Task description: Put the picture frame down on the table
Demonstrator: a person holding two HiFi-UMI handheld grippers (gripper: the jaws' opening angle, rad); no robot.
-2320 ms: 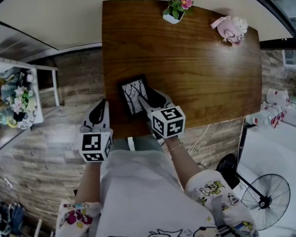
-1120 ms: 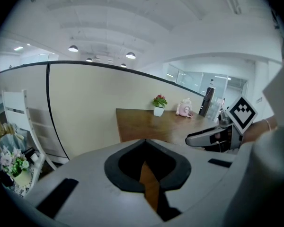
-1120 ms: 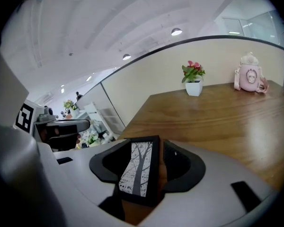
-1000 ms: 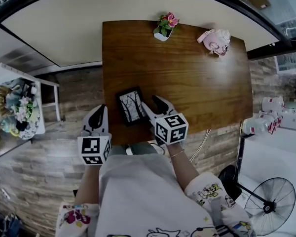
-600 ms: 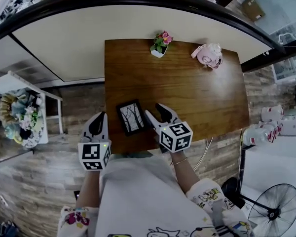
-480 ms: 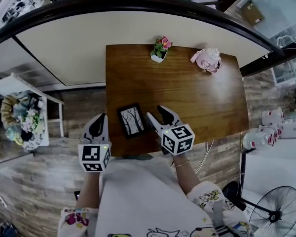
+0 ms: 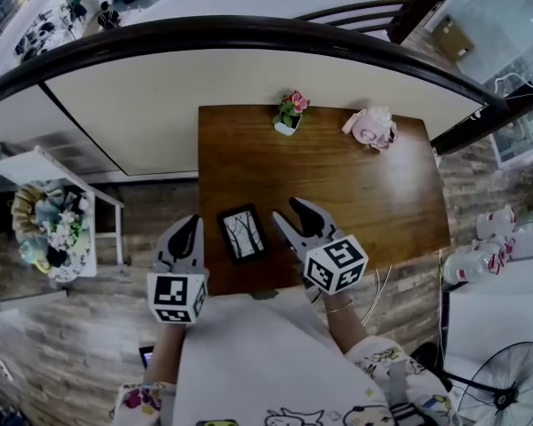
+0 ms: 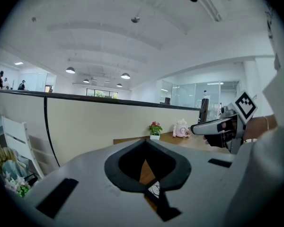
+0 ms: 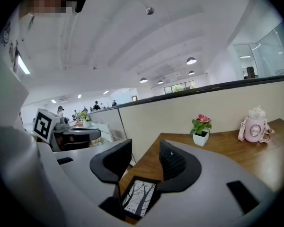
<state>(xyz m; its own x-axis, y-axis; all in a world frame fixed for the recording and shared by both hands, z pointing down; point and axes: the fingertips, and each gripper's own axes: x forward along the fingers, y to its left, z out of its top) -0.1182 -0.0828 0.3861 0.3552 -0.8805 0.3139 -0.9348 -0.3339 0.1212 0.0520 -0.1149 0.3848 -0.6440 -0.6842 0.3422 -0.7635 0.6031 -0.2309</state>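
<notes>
**A:** Two tongs, one frame. Where's it at?

**B:** On the counter (image 7: 364, 185), near-left corner. The picture frame (image 7: 243, 234) lies flat, face up w/ a tree print. Looks set down already, imo.

**A:** How will it handle?

**B:** Prob. light and stiff, but the glazed face would be slick and breakable (guessing it's glass). If it needs shifting, I'd pinch across a side rail of the dark border, not the face, and lower it gently.

**A:** Tongs?

**B:** Right tongs (image 7: 286, 211) gape wide w/ nothing pinched. They're just right of the frame, apart from it, tips pointing to the far side. In the right gripper view the frame (image 9: 139, 196) shows low between the jaws, but it lies on the counter below them. Left tongs (image 7: 187, 224) are closed tip to tip and empty, left of the counter's edge, over the floor (image 7: 115, 327).

**A:** Pose?

**B:** Both sit close in front of the body. The right marker cube (image 7: 336, 264) and left marker cube (image 7: 176, 298) face up.
</notes>
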